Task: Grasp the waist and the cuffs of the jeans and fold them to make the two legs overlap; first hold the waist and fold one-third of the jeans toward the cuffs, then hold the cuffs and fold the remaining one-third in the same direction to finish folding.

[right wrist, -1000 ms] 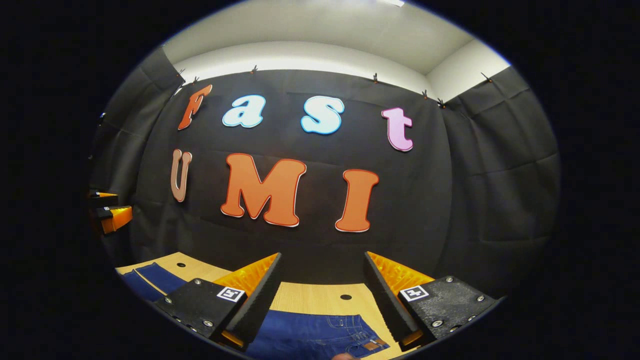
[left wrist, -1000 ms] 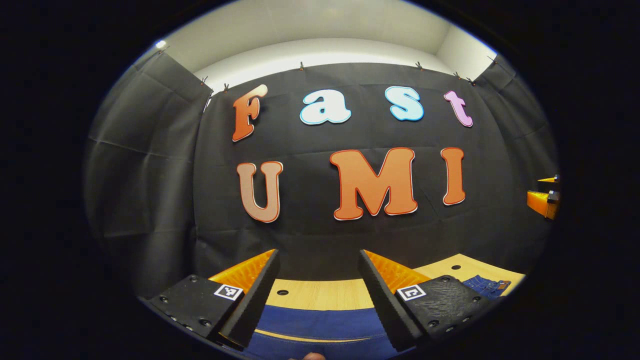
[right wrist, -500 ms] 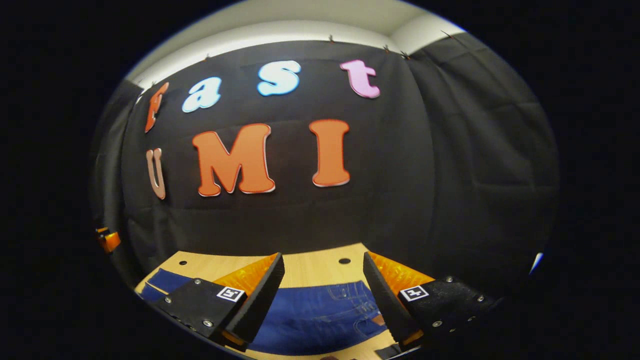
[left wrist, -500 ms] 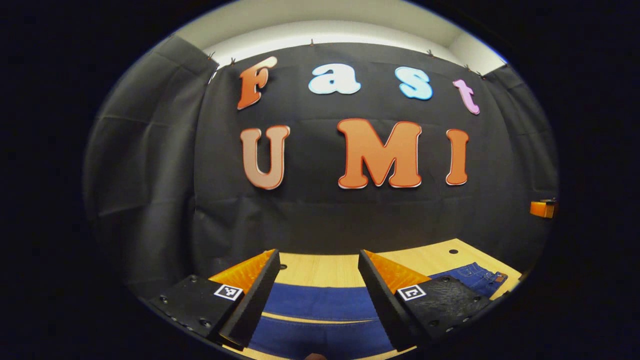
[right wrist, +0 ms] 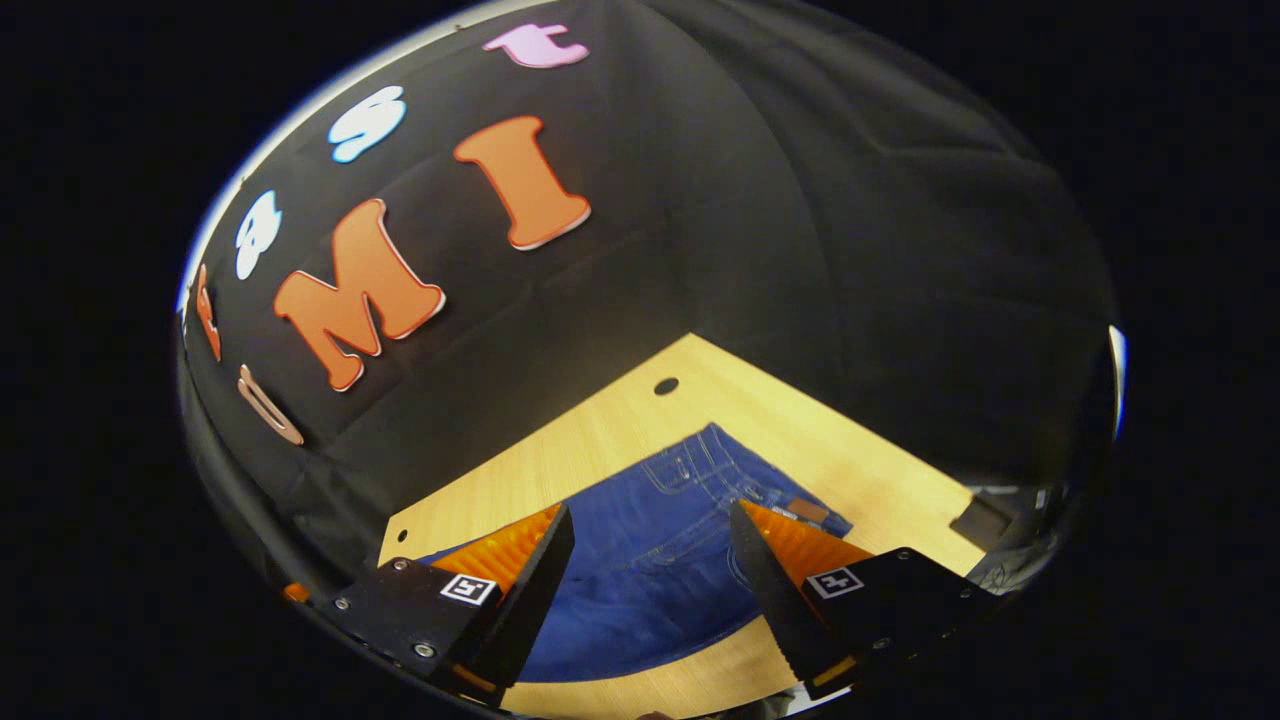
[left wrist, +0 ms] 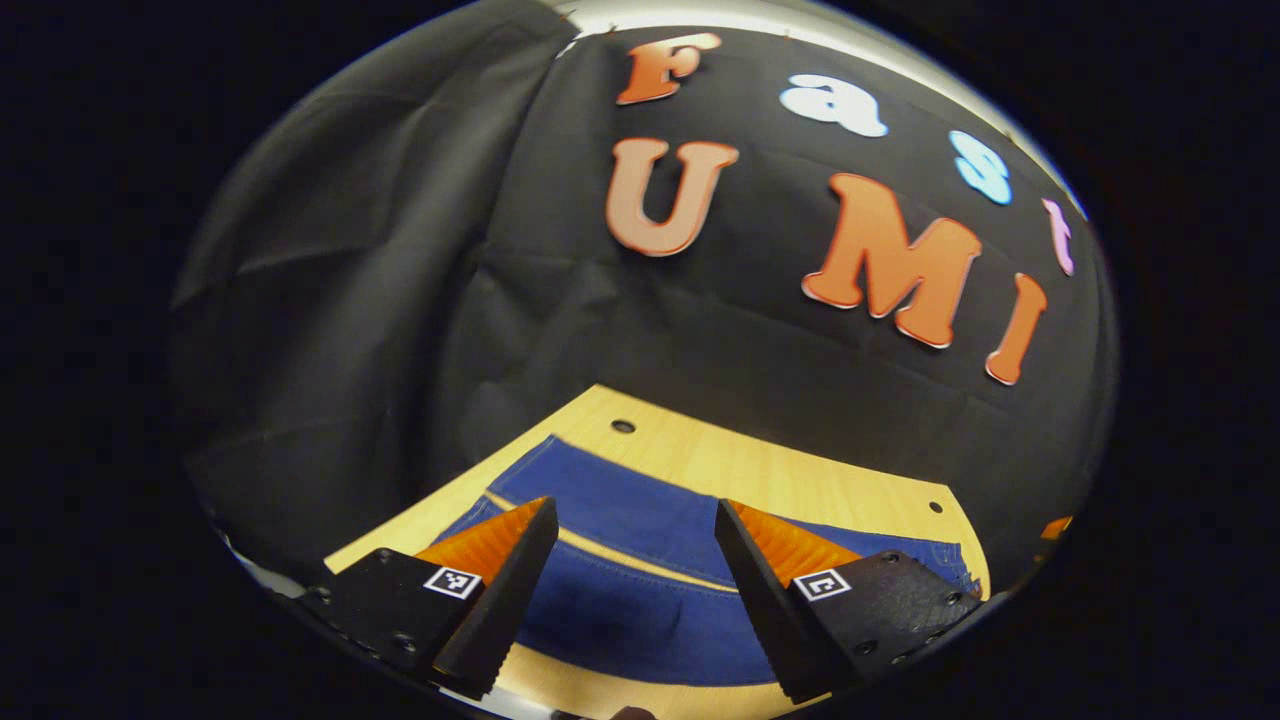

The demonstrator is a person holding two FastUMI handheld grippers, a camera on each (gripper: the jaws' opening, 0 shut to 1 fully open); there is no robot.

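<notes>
The jeans (left wrist: pixel 640 520) lie flat on the wooden tabletop (left wrist: pixel 760 470), spread out with a strip of wood showing between the two legs. The left gripper view looks over the leg end, where the left tool (left wrist: pixel 630 560) hangs above the cloth, fingers spread and grasping nothing. The right gripper view shows the waist end (right wrist: pixel 700 480) with pockets, seams and a small leather patch whose writing is too small to read; the right tool (right wrist: pixel 650 560) hovers there, likewise released.
</notes>
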